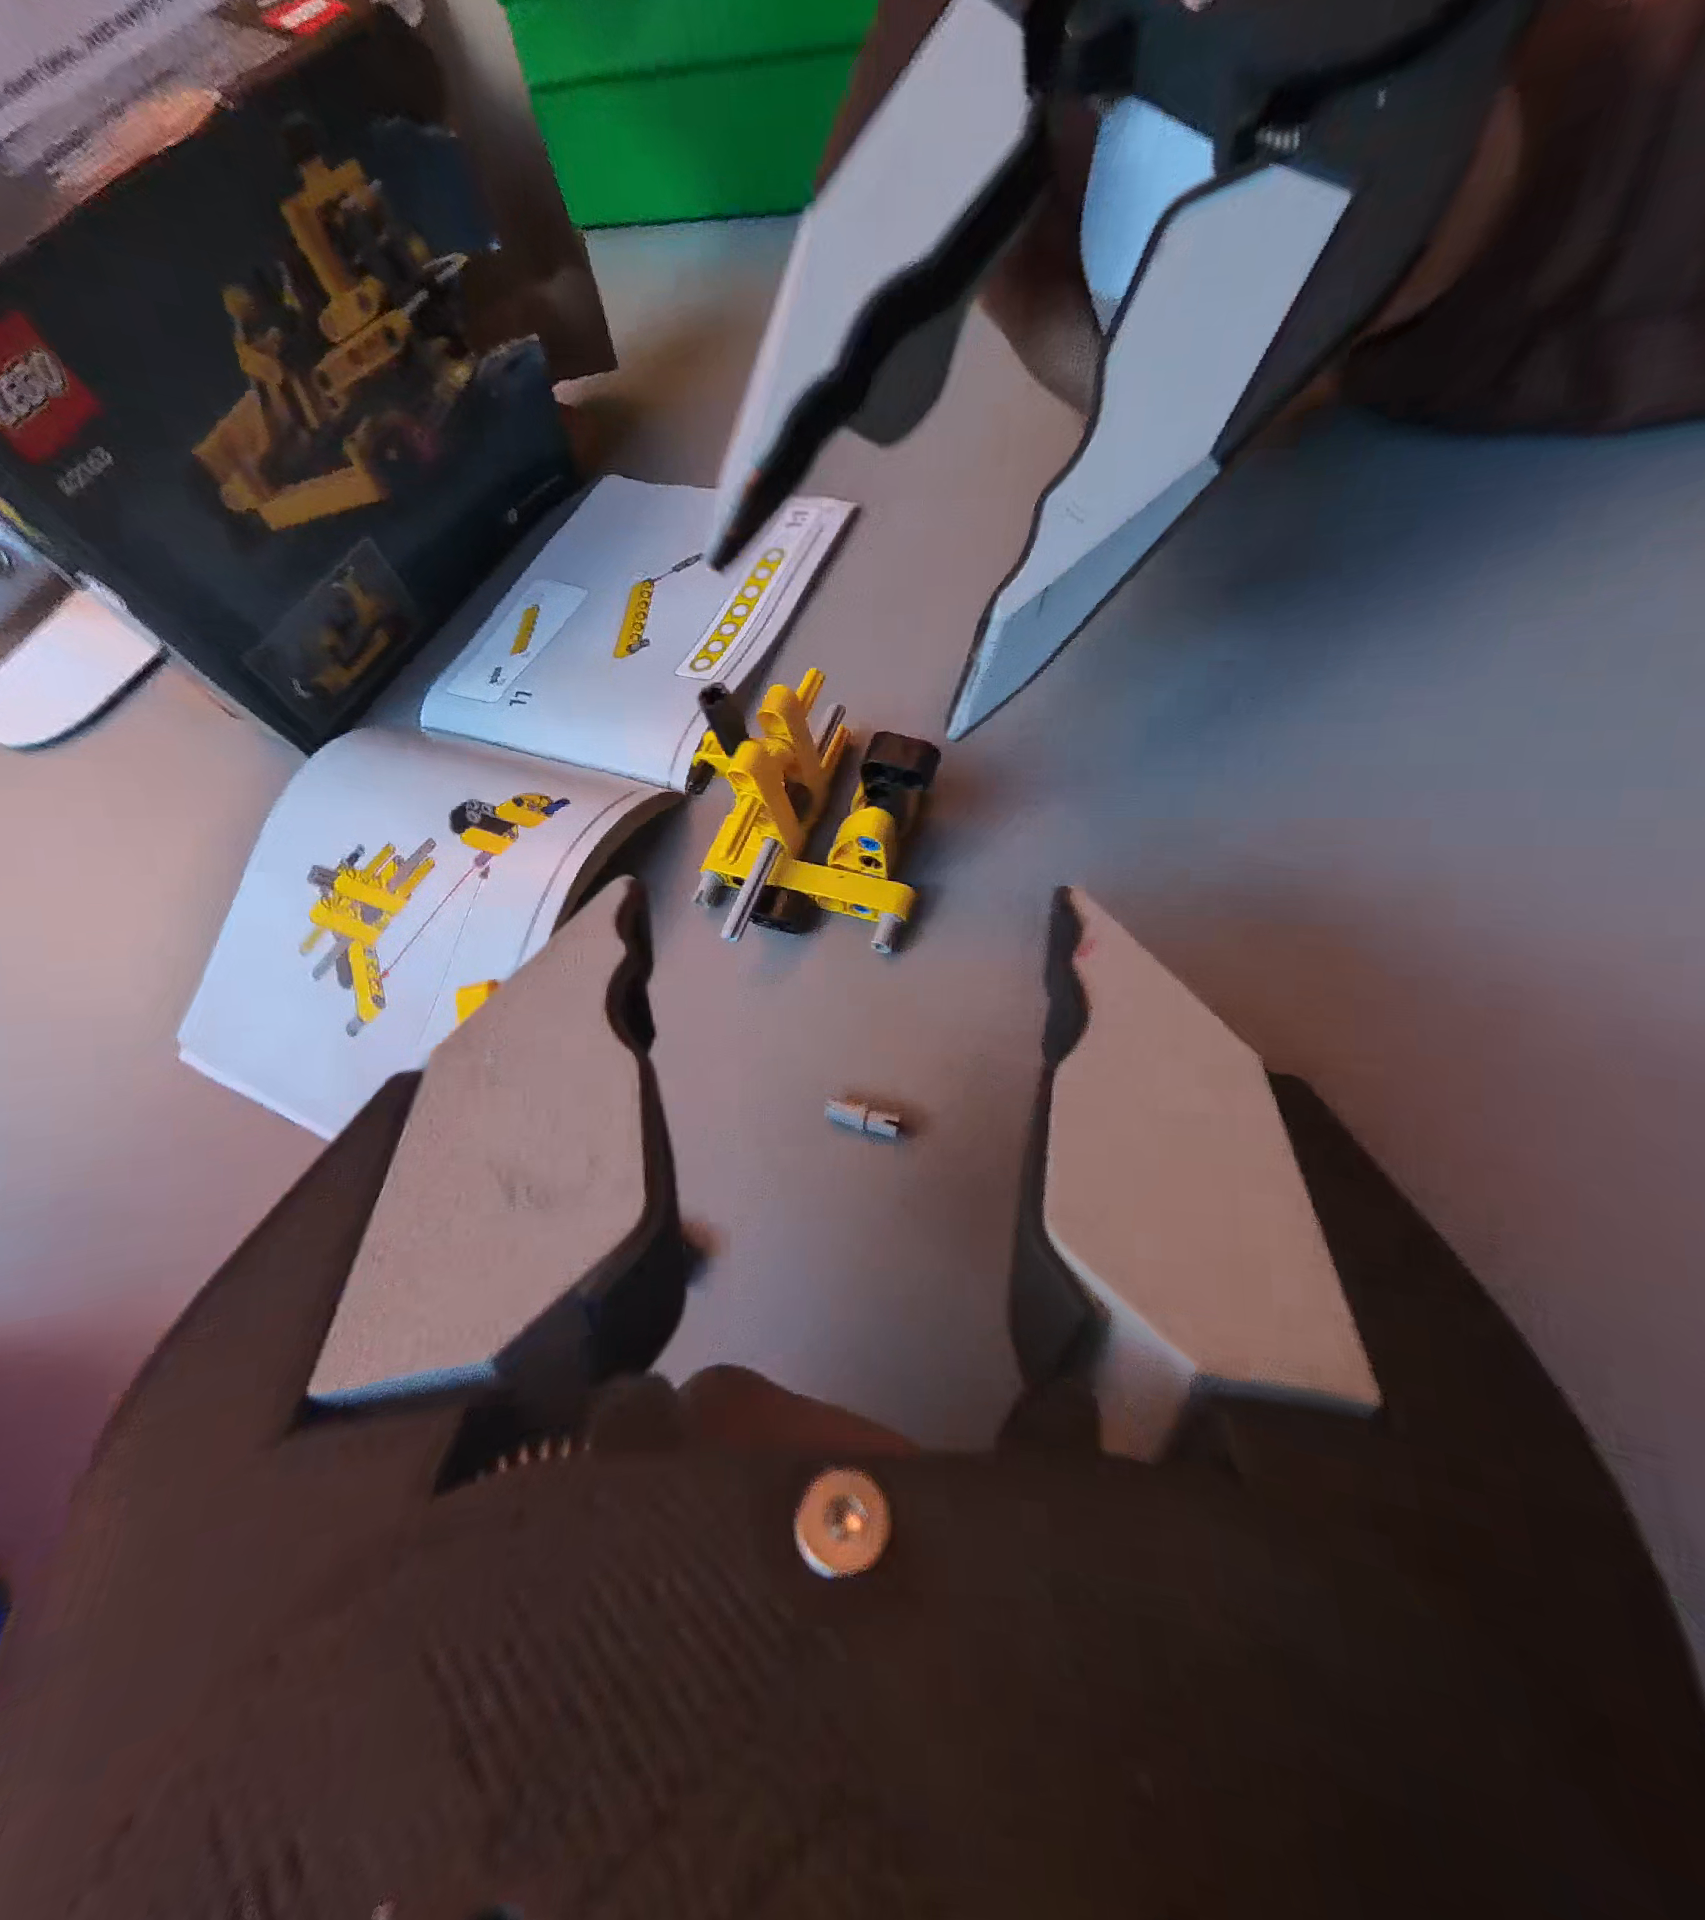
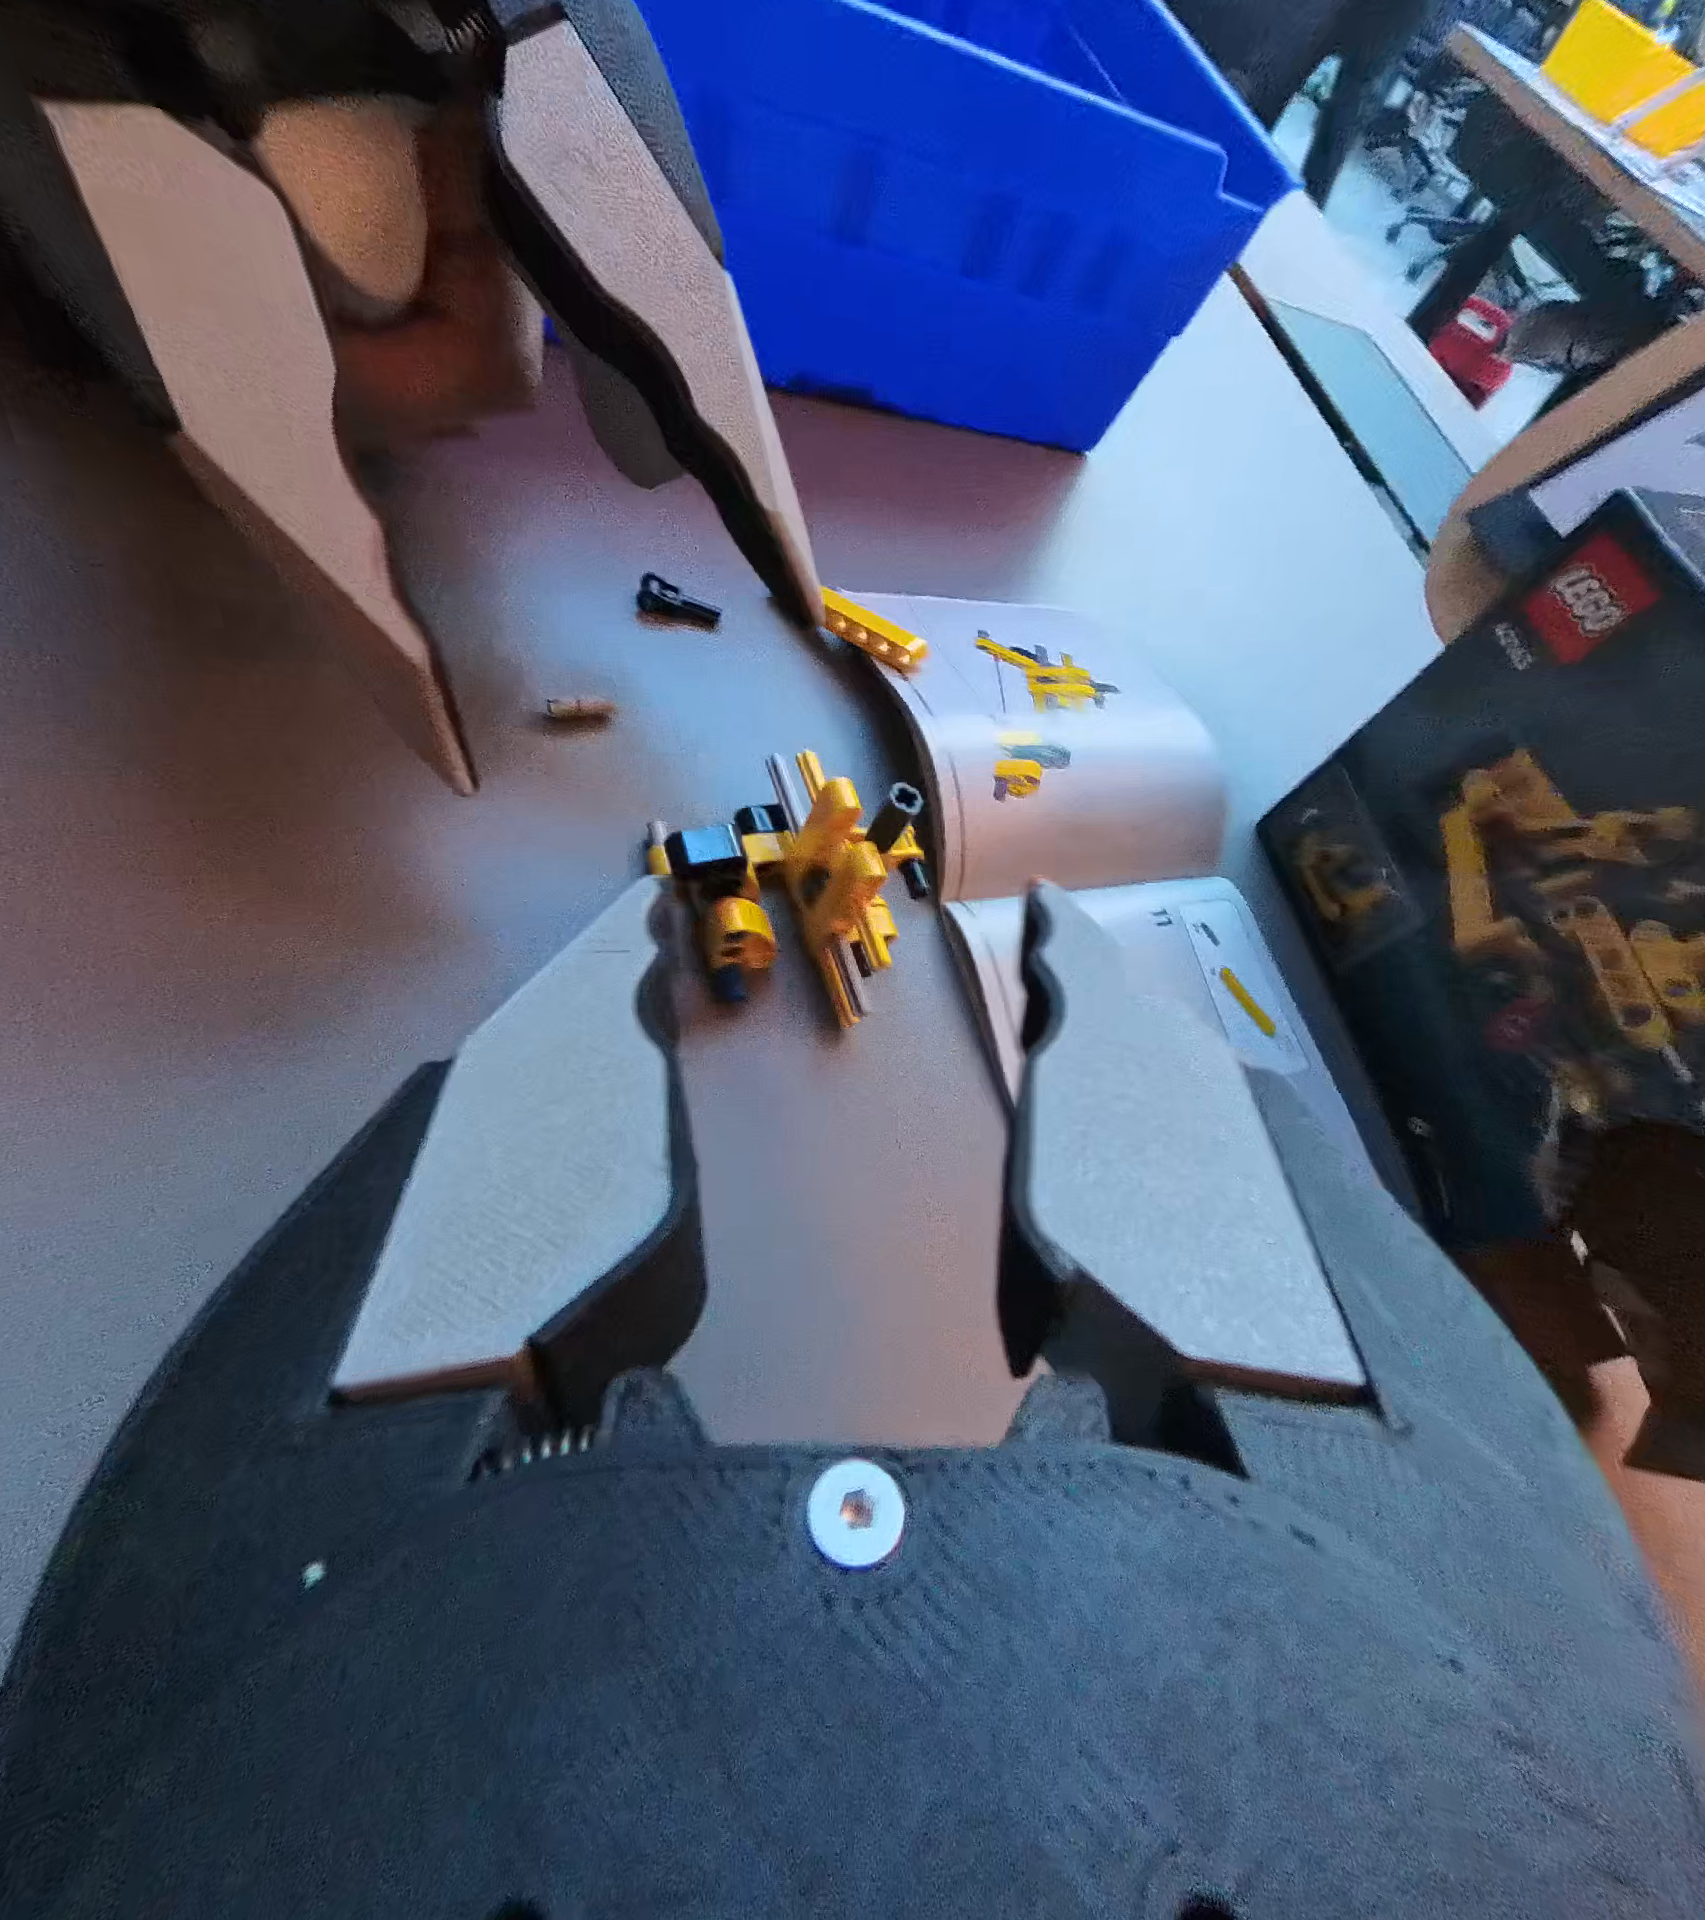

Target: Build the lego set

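Beside the open instruction booklet [image 1: 515, 790], seen from the left wrist view, the half-built yellow model [image 1: 801, 821] lies flat on the grey surface [image 1: 1399, 935], touching the booklet's near edge, probably so the pictured step can be matched against it. A small grey pin [image 1: 866, 1117] lies apart from the model, on the side away from the booklet's far page, between the spread fingers of the left gripper [image 1: 848, 904], which is released and holds nothing; I judge it is lined up over that pin as the next piece. The set's dark box [image 1: 235, 374] stands upright beyond the booklet, its picture facing the work. The right gripper [image 1: 832, 644] hangs above the booklet and model from the far side, also spread and empty. From the right wrist view, the model [image 2: 796, 883] sits just ahead of the right gripper's tips [image 2: 837, 904], beside the booklet's [image 2: 1066, 790] curled spine. A loose yellow beam [image 2: 874, 639] rests on the booklet's far page, a black pin [image 2: 676, 603] lies past it on the surface, and a blue bin [image 2: 983, 229] stands farther behind the booklet.
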The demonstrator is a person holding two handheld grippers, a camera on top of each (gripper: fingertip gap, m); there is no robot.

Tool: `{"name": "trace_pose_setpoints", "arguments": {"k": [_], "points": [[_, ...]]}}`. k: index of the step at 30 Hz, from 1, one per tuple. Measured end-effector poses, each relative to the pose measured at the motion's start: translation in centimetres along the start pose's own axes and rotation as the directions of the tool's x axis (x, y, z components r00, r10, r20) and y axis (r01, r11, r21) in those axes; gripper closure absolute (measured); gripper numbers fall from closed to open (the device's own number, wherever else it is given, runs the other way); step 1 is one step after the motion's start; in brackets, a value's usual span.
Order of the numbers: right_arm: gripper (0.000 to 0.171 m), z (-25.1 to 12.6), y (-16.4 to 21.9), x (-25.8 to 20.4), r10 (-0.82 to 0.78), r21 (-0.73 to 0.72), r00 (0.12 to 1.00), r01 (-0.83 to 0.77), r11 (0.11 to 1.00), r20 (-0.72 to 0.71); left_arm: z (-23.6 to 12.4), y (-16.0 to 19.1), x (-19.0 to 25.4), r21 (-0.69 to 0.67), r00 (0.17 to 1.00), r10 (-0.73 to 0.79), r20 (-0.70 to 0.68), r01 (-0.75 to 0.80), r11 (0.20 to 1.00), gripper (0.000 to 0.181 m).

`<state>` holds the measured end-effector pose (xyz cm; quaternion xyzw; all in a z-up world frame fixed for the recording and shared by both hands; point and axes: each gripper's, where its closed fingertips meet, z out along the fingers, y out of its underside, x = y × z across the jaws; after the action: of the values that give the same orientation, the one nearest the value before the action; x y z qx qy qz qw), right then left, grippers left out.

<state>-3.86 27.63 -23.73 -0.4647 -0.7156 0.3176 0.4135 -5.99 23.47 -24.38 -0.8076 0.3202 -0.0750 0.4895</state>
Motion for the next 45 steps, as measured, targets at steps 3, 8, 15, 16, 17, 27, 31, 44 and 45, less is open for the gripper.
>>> {"name": "trace_pose_setpoints", "arguments": {"k": [3, 8, 15, 16, 17, 27, 31, 44, 45], "points": [[0.076, 0.3, 0.8, -0.6, 0.059, -0.012, 0.997, -0.058, 0.998, 0.058, 1.4, 1.1, 0.2, -0.074, 0.998, 0.037, -0.057, -0.042, 0.996, 0.097], [0.084, 1.3, 0.3, -0.1, 0.118, -0.005, 0.987, -0.118, 0.993, 0.112, 3.2, 1.5, -0.3, -0.166, 0.996, 0.056, -0.068, -0.067, 0.984, 0.099], [0.108, 3.0, 1.8, -0.8, 0.072, -0.117, 0.97, -0.045, 0.992, 0.23, 3.9, 1.5, -0.2, -0.157, 0.992, 0.037, -0.118, -0.055, 0.986, 0.117], [0.111, 3.1, 2.0, -1.0, 0.057, -0.131, 0.969, -0.025, 0.991, 0.242, 3.9, 1.5, -0.1, -0.16, 0.992, 0.038, -0.124, -0.057, 0.985, 0.12], [0.116, 3.2, 2.2, -1.1, 0.04, -0.142, 0.969, -0.005, 0.99, 0.244, 4.0, 1.6, 0.0, -0.166, 0.991, 0.039, -0.13, -0.061, 0.984, 0.123], [0.122, 3.3, 2.0, -1.7, 0.091, -0.146, 0.942, -0.046, 0.988, 0.322, 4.0, 1.7, 0.2, -0.17, 0.988, 0.019, -0.153, -0.045, 0.984, 0.135], [0.124, 3.4, 2.0, -1.8, 0.104, -0.149, 0.939, -0.056, 0.987, 0.329, 4.0, 1.7, 0.2, -0.171, 0.989, 0.014, -0.15, -0.04, 0.984, 0.134], [0.111, 3.3, 2.1, -1.7, 0.089, -0.159, 0.95, -0.043, 0.986, 0.299, 3.8, 1.8, 0.1, -0.177, 0.99, -0.002, -0.139, -0.023, 0.984, 0.132], [0.112, 3.2, 2.2, -1.6, 0.08, -0.154, 0.955, -0.037, 0.987, 0.284, 3.7, 1.9, 0.1, -0.178, 0.991, -0.006, -0.135, -0.019, 0.984, 0.132]]}}
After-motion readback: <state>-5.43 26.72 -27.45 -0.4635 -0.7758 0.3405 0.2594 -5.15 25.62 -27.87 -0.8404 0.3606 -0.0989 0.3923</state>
